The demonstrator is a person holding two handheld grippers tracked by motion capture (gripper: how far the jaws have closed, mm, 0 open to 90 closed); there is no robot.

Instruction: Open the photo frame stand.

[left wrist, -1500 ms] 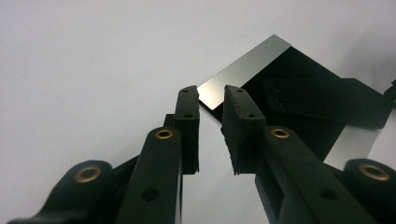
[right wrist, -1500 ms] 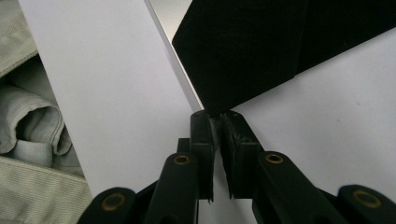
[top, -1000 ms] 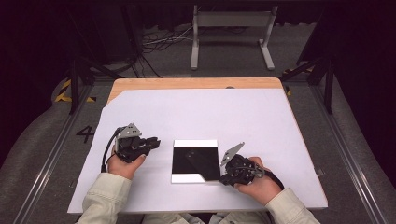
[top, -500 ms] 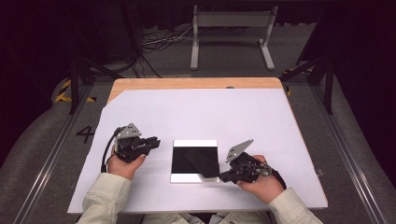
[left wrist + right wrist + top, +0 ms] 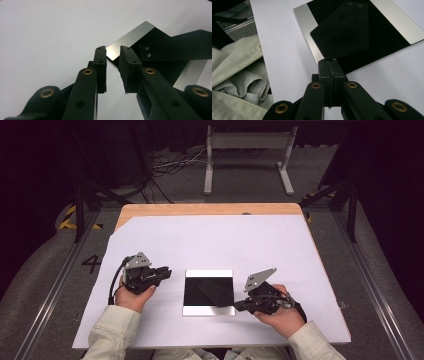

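The right gripper [image 5: 331, 65] has just been closing; its fingers now meet at the near edge of the mirror [image 5: 208, 291] (no visible gap), which lies flat mid-worktop [image 5: 220, 240]. The left gripper [image 5: 113, 53] waits beside it, partly open and empty. The mirror is probably pinched, ready for lifting.

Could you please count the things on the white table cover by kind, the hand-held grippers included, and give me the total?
Hand-held grippers: 2, the left gripper and the right gripper
Shiny square plates, black with silver edges: 1, the plate between the two grippers
White table covers: 1, the cover
Total: 4
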